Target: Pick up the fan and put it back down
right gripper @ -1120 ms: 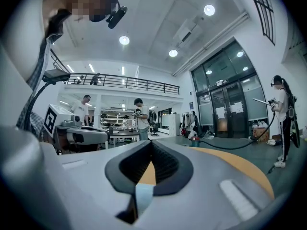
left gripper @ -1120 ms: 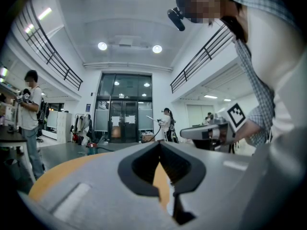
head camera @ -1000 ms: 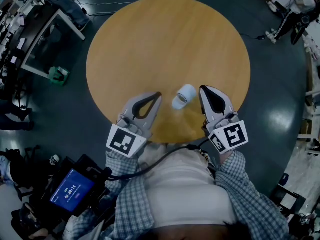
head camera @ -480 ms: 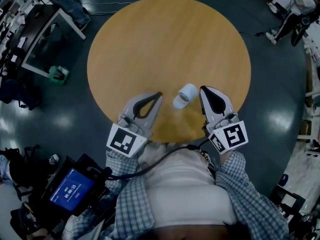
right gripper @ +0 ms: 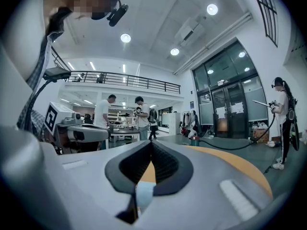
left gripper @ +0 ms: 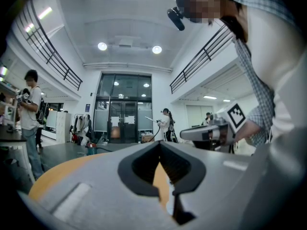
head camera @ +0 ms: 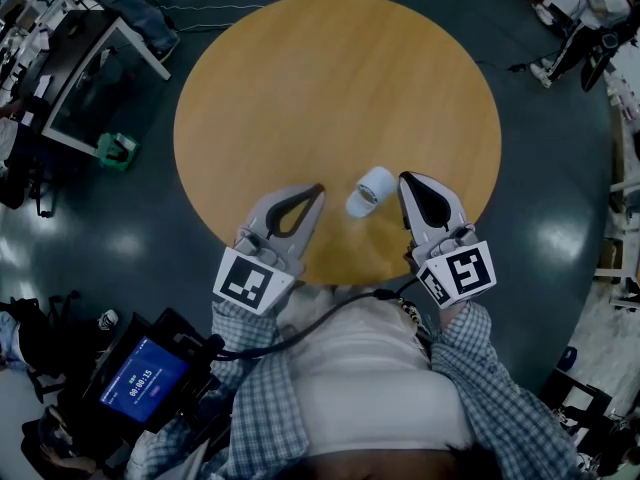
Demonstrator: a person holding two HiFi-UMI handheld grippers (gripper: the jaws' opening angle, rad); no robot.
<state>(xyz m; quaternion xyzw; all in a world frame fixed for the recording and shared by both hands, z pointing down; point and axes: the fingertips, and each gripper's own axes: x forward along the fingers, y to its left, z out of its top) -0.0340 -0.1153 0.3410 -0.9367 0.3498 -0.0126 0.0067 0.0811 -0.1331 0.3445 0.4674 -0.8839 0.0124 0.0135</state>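
The white fan (head camera: 368, 192) lies on the round table's (head camera: 330, 78) near side between the left gripper (head camera: 319, 189) and right gripper (head camera: 403, 178). Both are closed and empty, so the pickup seemingly has not begun.

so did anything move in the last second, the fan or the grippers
Nothing visibly changed on the table. The fan lies in the same spot, between the left gripper and the right gripper, held by neither. Both grippers stay shut and empty, in the same places near the table's near edge. Only people in the background at the left shifted.
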